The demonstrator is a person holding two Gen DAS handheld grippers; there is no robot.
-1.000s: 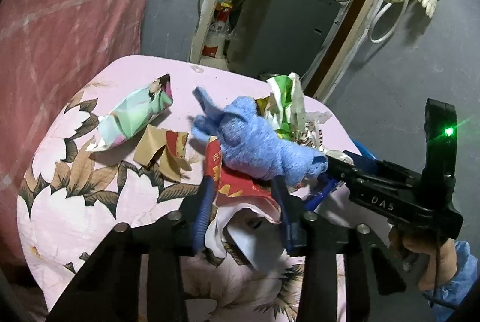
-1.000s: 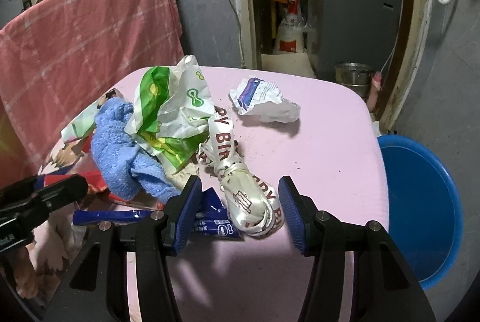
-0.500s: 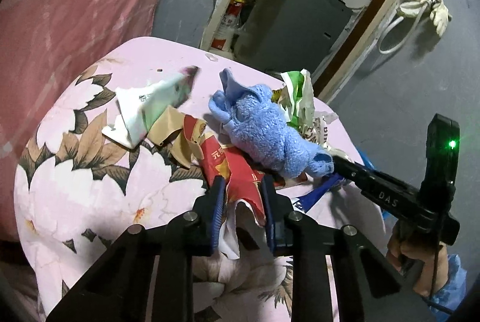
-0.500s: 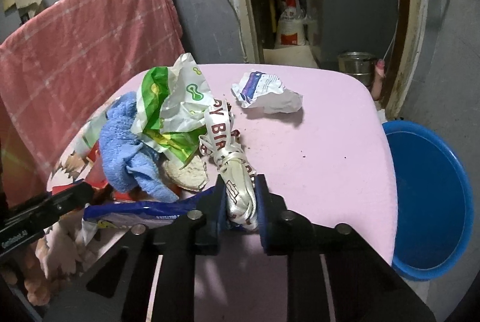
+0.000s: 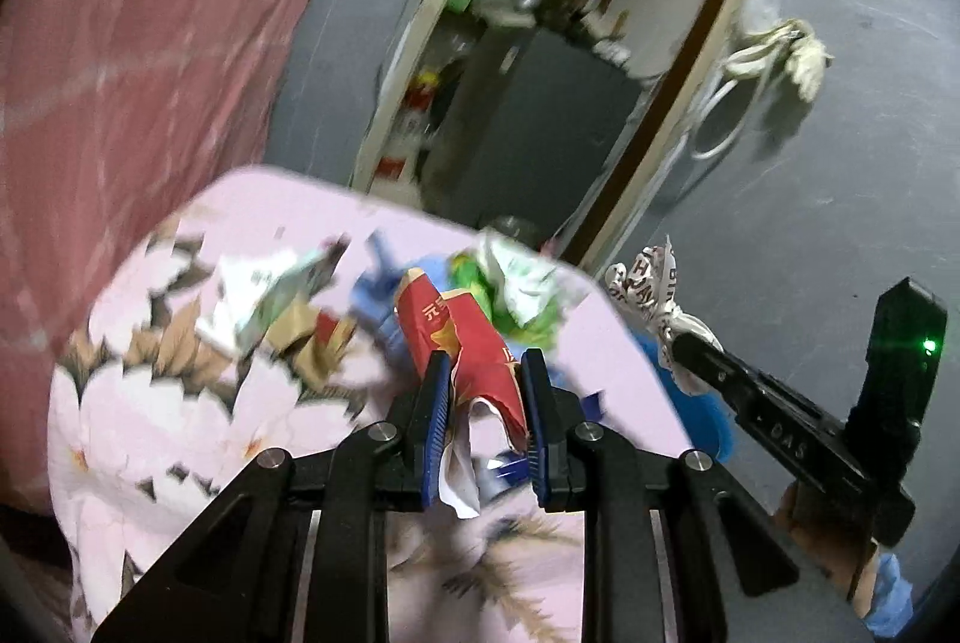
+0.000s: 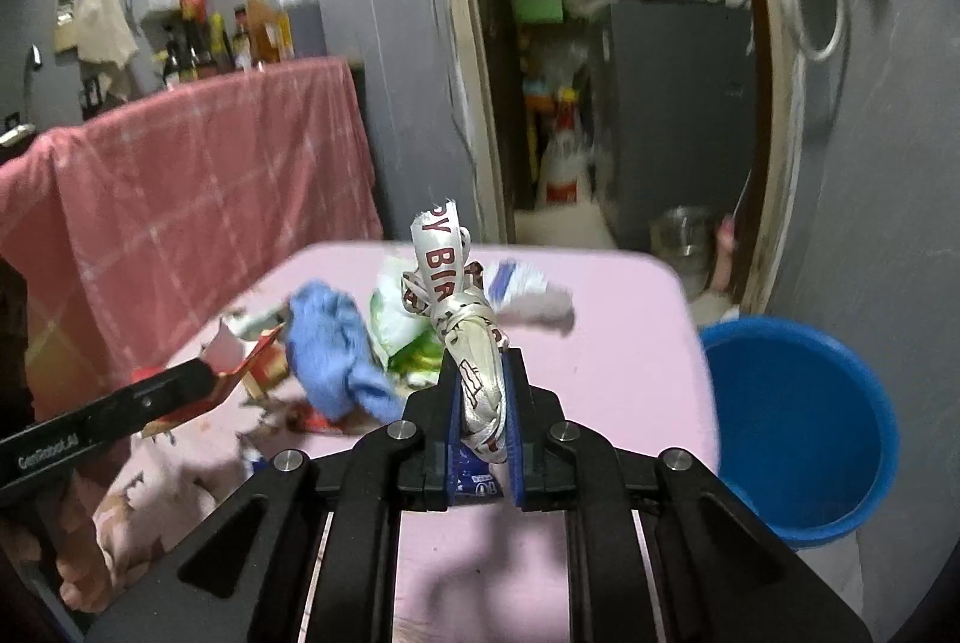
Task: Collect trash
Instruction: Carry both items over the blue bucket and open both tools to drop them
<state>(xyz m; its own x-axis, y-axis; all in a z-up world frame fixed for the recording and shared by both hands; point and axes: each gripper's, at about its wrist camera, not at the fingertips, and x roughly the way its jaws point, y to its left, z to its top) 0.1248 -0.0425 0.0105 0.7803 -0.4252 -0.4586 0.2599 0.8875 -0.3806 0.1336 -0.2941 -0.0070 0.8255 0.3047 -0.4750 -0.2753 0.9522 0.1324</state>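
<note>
My left gripper [image 5: 485,391] is shut on a red wrapper [image 5: 462,337] with white paper hanging under it, lifted above the pink table [image 5: 180,403]. My right gripper [image 6: 483,403] is shut on a bundled white ribbon with red letters [image 6: 462,307] and a blue wrapper [image 6: 474,475], lifted off the table [image 6: 612,361]. The ribbon also shows in the left wrist view [image 5: 654,295], at the tip of the right gripper. A blue cloth [image 6: 330,343], a green-and-white bag [image 6: 399,325] and a crumpled white wrapper [image 6: 528,292] lie on the table.
A blue bucket [image 6: 798,427] stands on the floor right of the table. A pink cloth [image 6: 180,199] hangs behind the table. An open doorway [image 6: 612,103] with a grey cabinet lies beyond. More paper scraps [image 5: 270,307] lie on the floral part of the table.
Both grippers closed on their trash and lifted it off the table: the left with the red wrapper, the right with the ribbon and blue wrapper.
</note>
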